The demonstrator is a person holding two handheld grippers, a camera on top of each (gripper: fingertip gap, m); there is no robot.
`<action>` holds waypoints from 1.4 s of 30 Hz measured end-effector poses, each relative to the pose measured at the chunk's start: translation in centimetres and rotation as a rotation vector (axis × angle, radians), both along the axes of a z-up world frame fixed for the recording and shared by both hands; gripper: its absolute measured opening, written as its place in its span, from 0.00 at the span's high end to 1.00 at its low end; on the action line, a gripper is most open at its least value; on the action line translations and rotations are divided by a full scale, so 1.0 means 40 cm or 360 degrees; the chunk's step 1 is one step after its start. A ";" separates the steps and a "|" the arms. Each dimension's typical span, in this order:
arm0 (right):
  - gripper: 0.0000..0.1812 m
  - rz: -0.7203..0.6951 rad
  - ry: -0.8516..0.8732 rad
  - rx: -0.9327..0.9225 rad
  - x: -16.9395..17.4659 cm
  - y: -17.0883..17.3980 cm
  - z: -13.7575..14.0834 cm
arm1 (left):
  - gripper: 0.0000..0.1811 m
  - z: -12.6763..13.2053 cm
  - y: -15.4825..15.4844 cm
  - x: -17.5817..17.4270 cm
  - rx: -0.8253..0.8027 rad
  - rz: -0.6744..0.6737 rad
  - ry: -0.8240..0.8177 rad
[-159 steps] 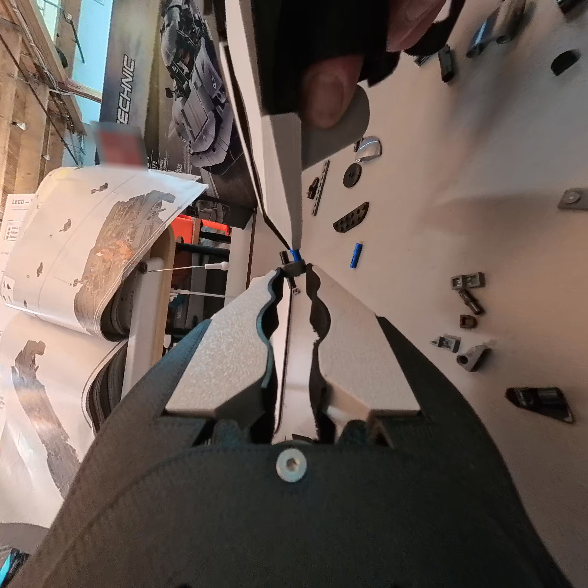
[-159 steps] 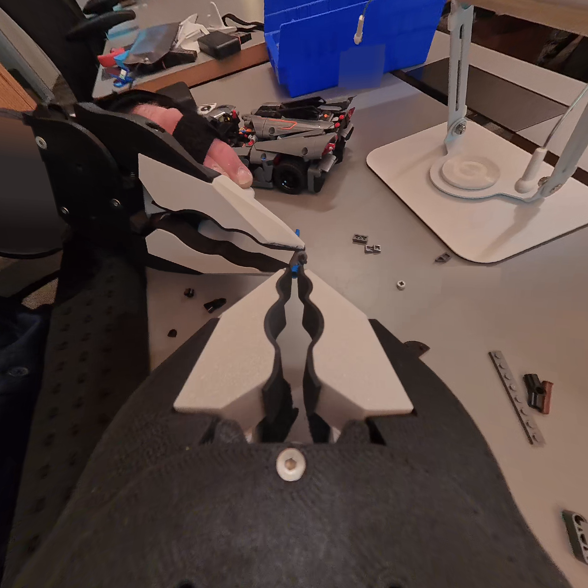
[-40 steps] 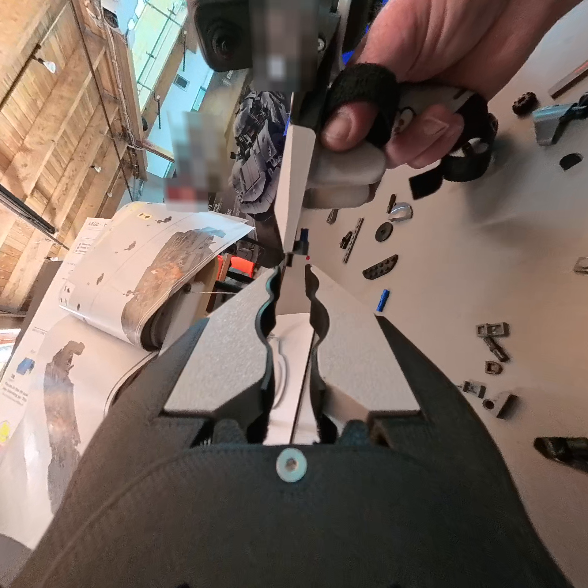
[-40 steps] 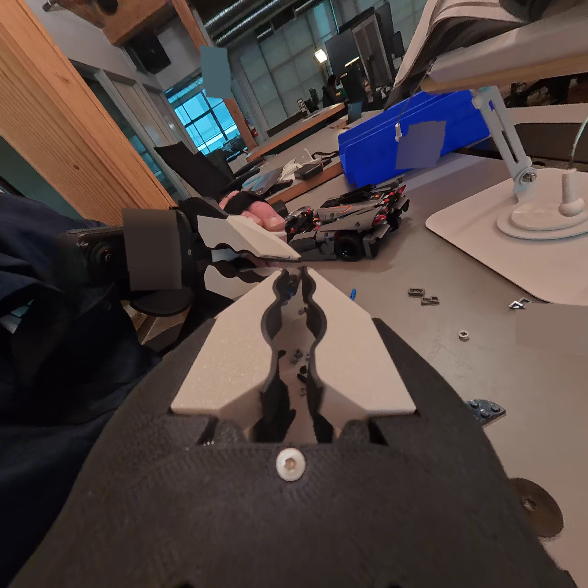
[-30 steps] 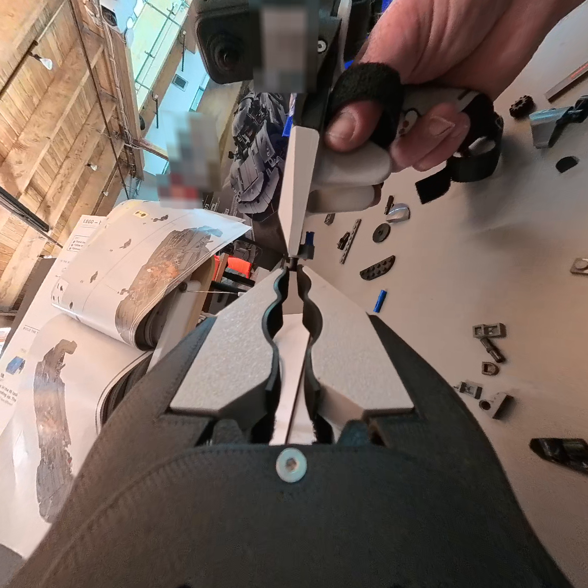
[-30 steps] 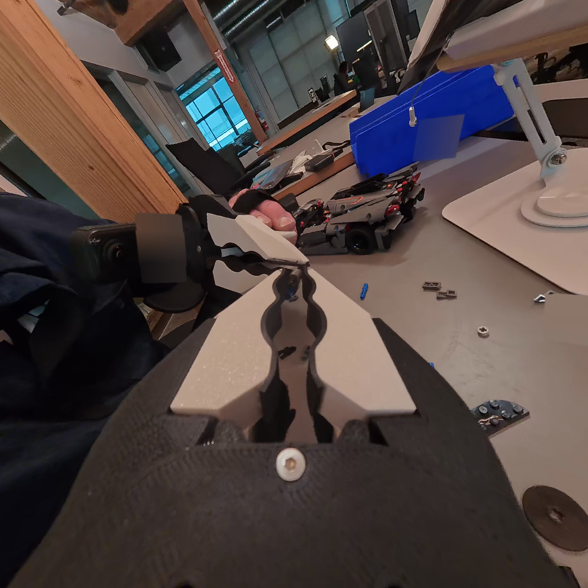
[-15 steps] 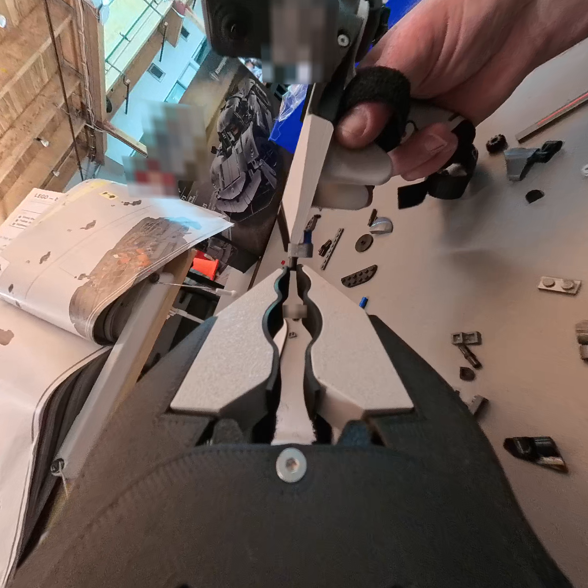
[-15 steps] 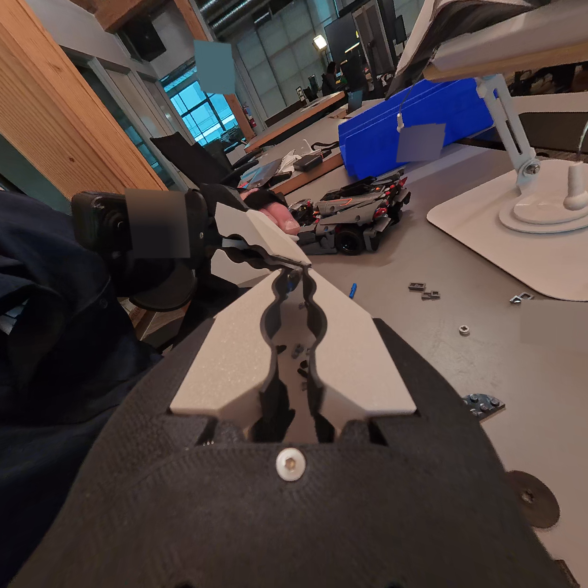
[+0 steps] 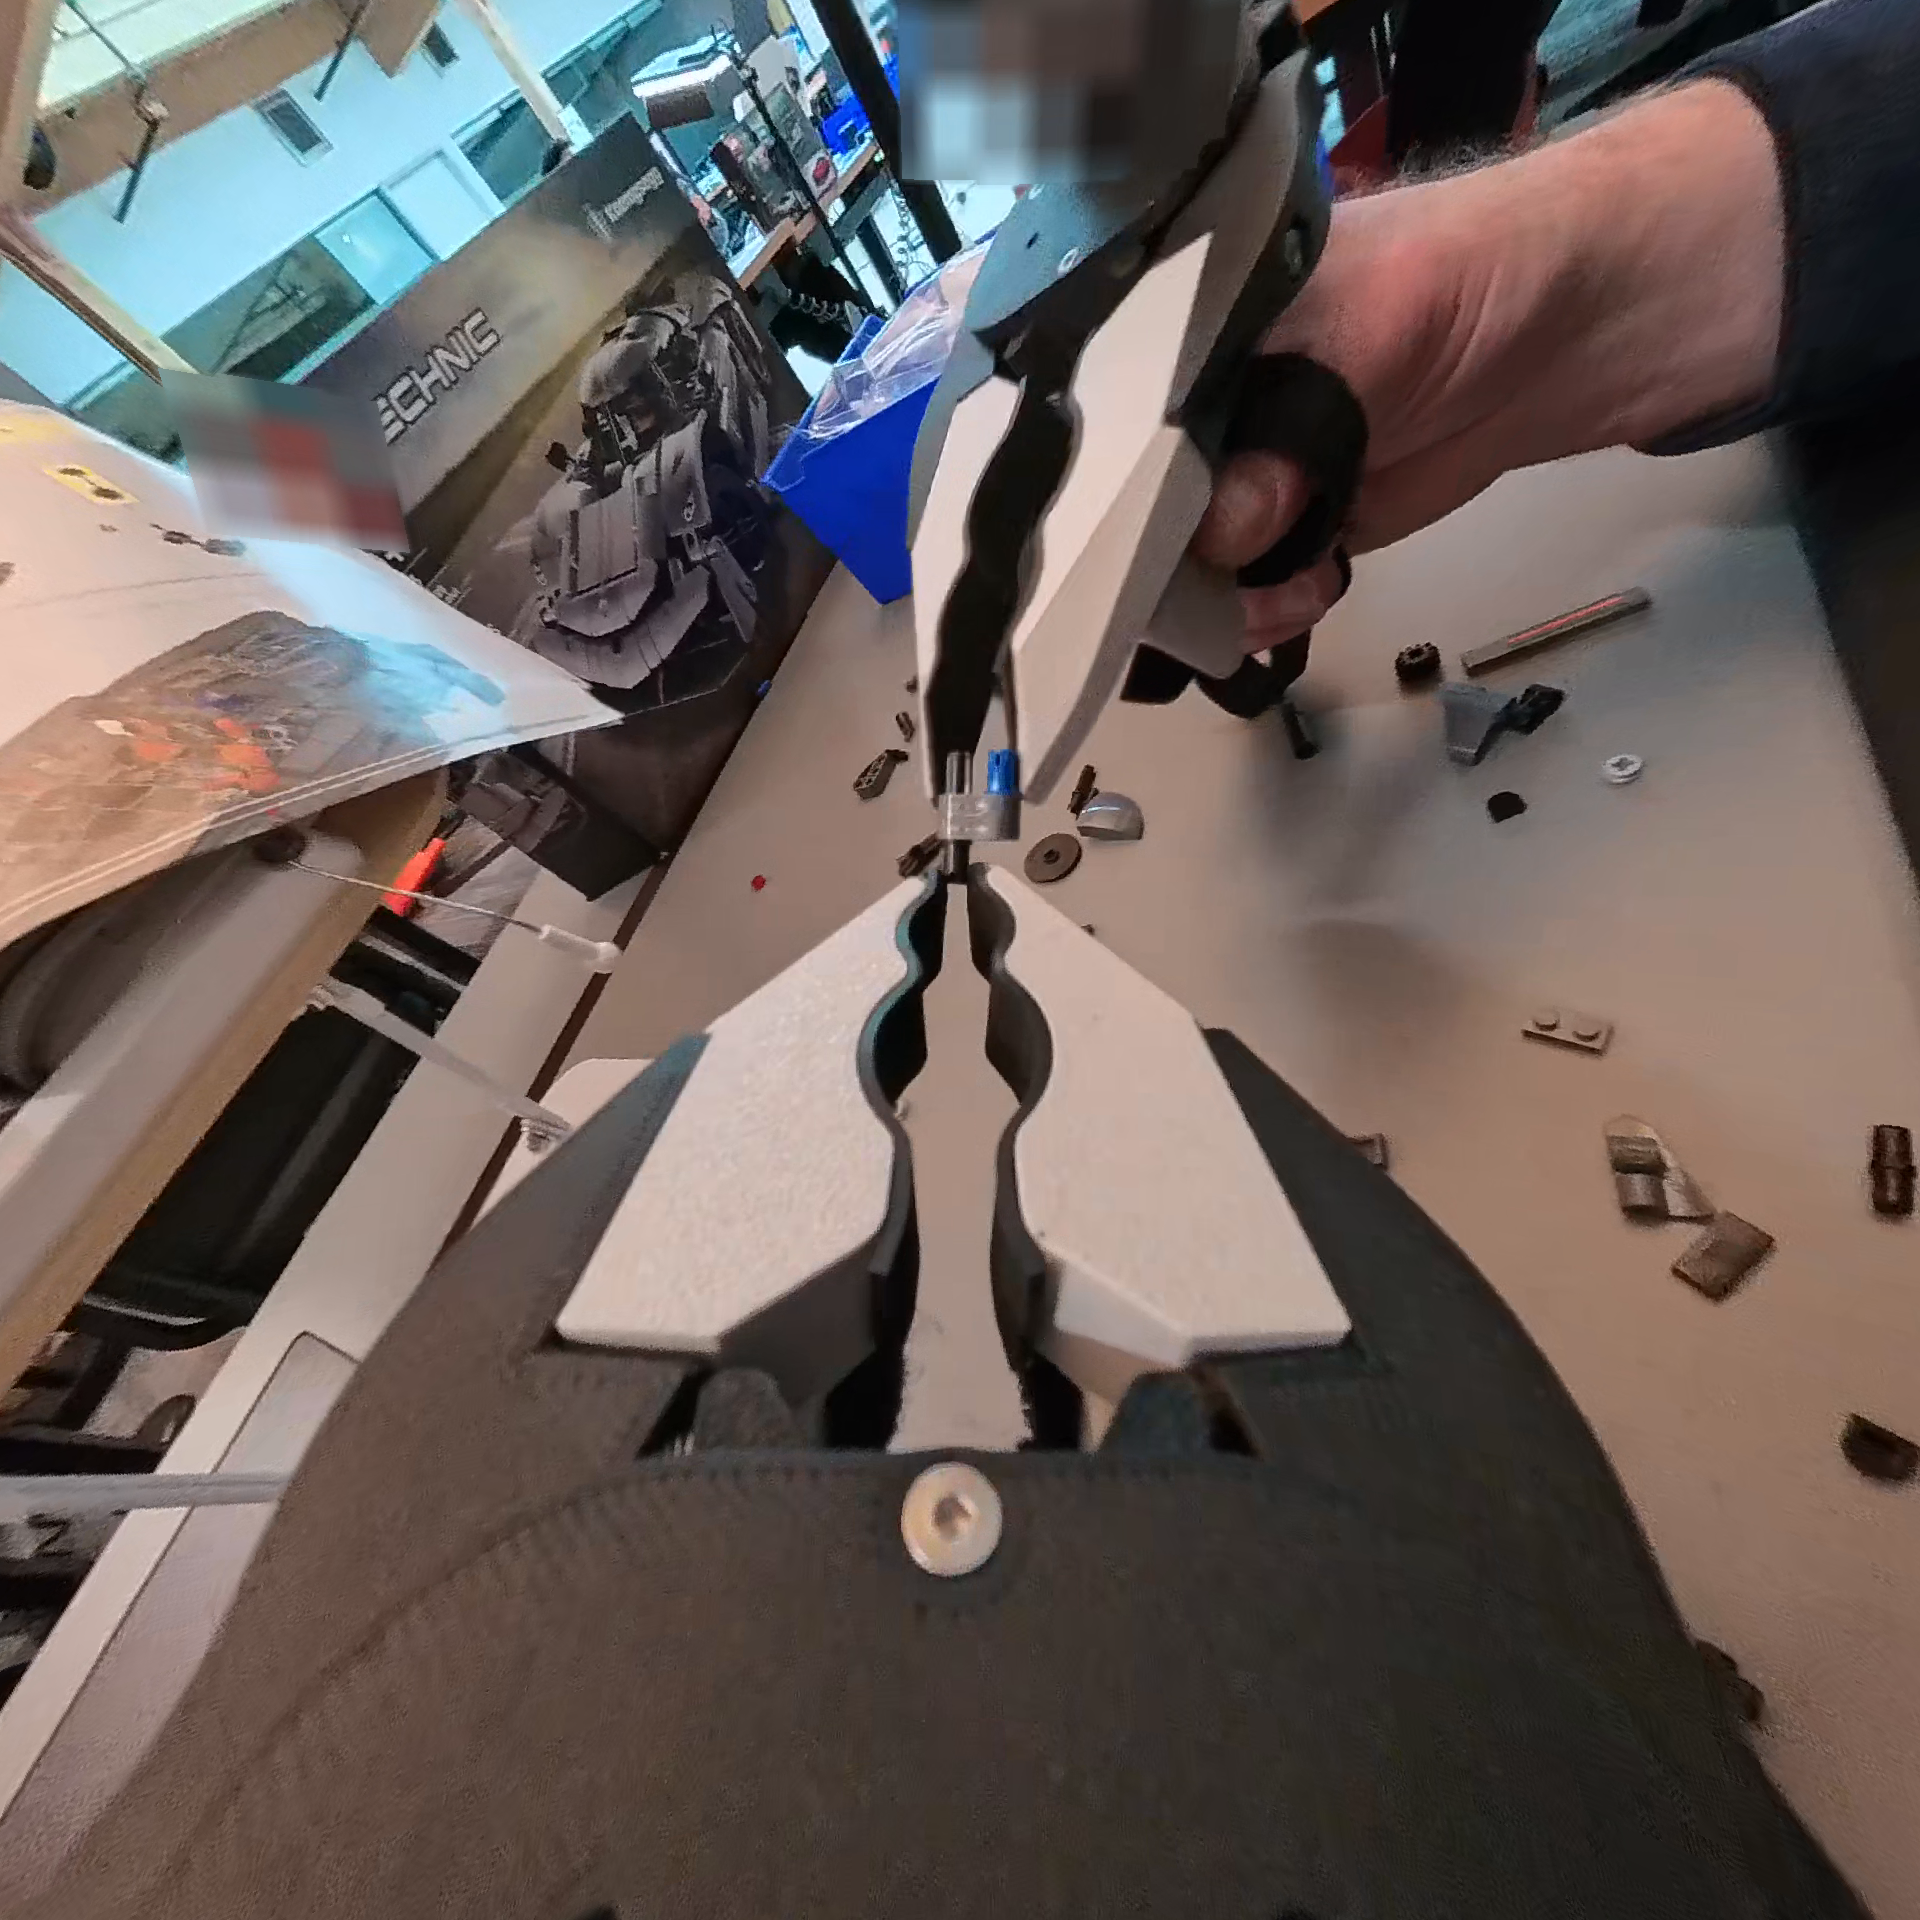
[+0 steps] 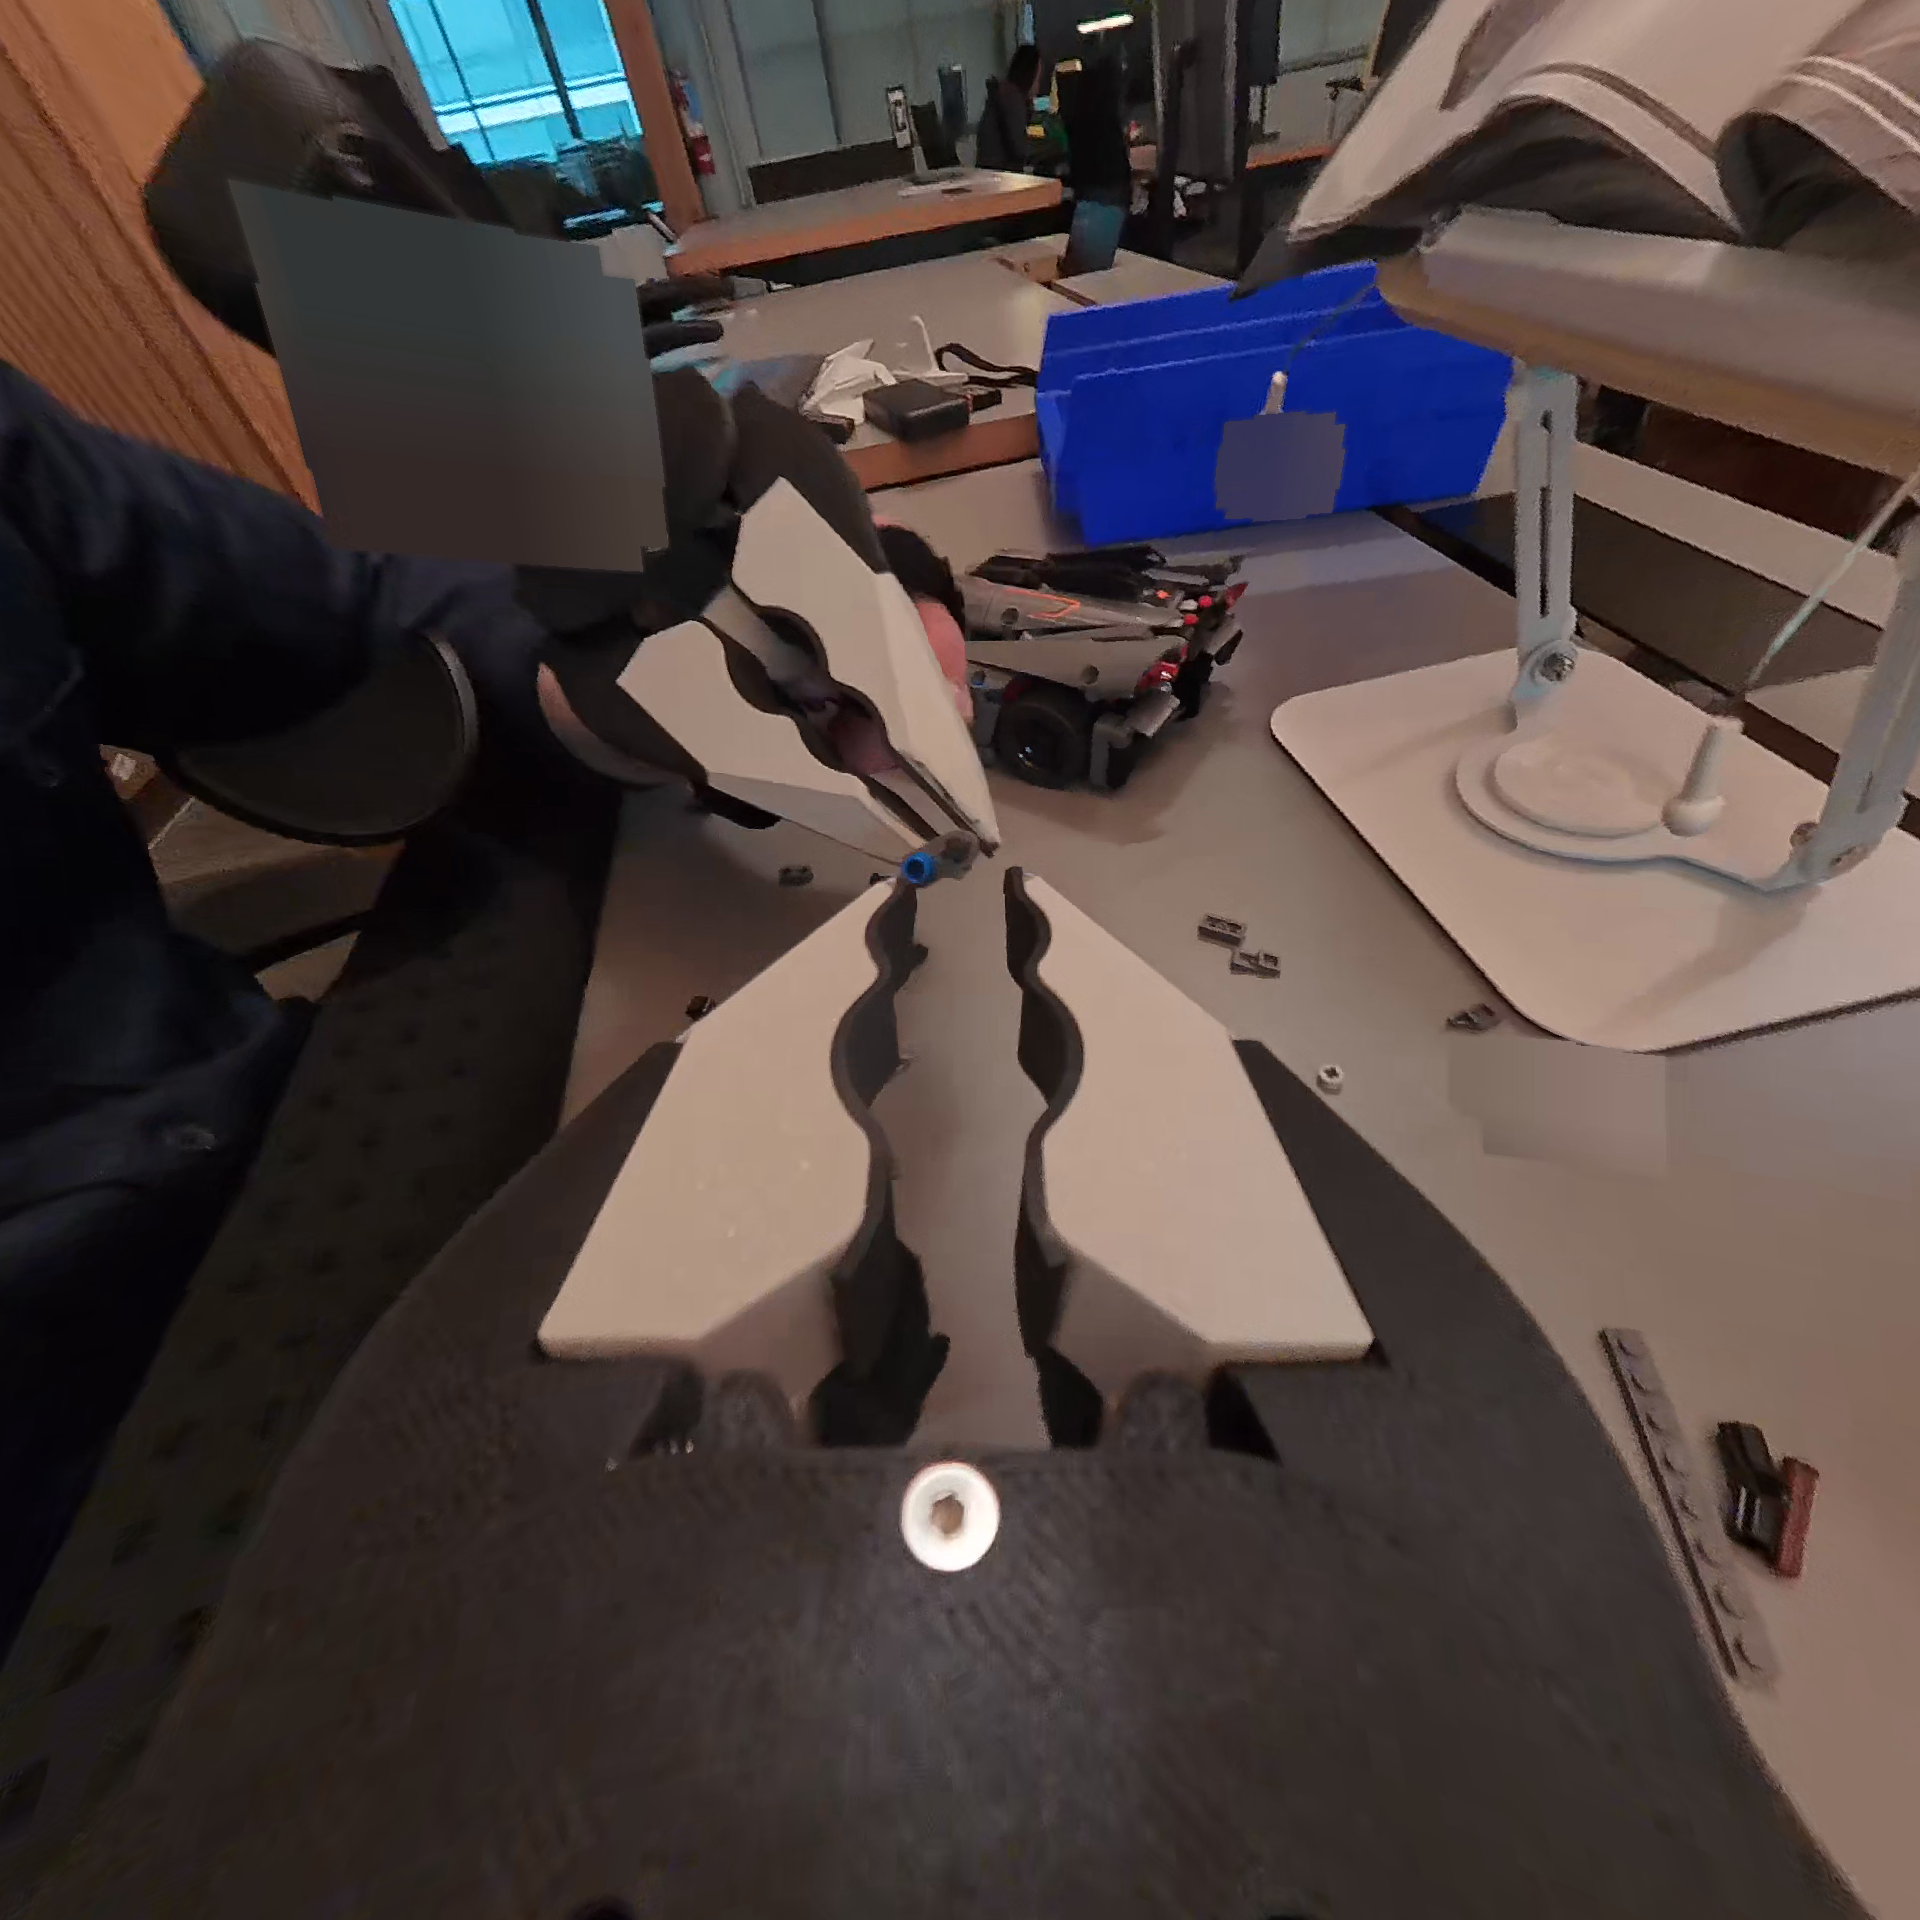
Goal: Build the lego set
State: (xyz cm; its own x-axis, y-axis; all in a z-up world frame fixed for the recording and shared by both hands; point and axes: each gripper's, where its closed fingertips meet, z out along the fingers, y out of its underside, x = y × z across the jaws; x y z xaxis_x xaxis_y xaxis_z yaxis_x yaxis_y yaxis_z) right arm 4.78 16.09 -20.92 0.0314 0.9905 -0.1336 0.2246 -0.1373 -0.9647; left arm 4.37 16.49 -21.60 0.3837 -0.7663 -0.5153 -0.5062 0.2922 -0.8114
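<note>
two tongs meet mid-air: left gripper (image 9: 954, 881) pinches the small grey connector's (image 9: 977, 818) black pin; right gripper (image 10: 961, 883), parted, sits just beside it.

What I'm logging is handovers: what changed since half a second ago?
The right gripper opened, letting go of the grey connector with the blue pin. The left gripper stays shut on it by its black stub, and the car has not moved.
</note>
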 end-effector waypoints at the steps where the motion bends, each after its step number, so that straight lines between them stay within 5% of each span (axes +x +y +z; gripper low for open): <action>1: 0.92 0.0020 0.0012 0.0013 -0.002 -0.007 0.004 | 0.99 -0.001 -0.001 0.000 -0.0018 -0.0009 -0.0006; 24: 0.93 0.0004 -0.0033 0.0443 -0.026 -0.044 0.016 | 0.99 -0.008 -0.025 0.015 -0.0164 -0.0161 -0.0104; 42: 0.94 0.0426 0.0249 0.0345 -0.005 -0.155 0.078 | 0.99 0.042 -0.163 0.034 -0.0758 -0.0868 -0.0472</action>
State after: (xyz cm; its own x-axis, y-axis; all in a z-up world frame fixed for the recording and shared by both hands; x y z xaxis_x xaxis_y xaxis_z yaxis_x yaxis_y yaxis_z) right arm 4.56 9.88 -17.79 -0.2367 0.9667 0.0972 0.0725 0.1173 -0.9904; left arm 5.75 9.98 -19.91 -0.0402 -0.9990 -0.0182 -0.1339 0.0235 -0.9907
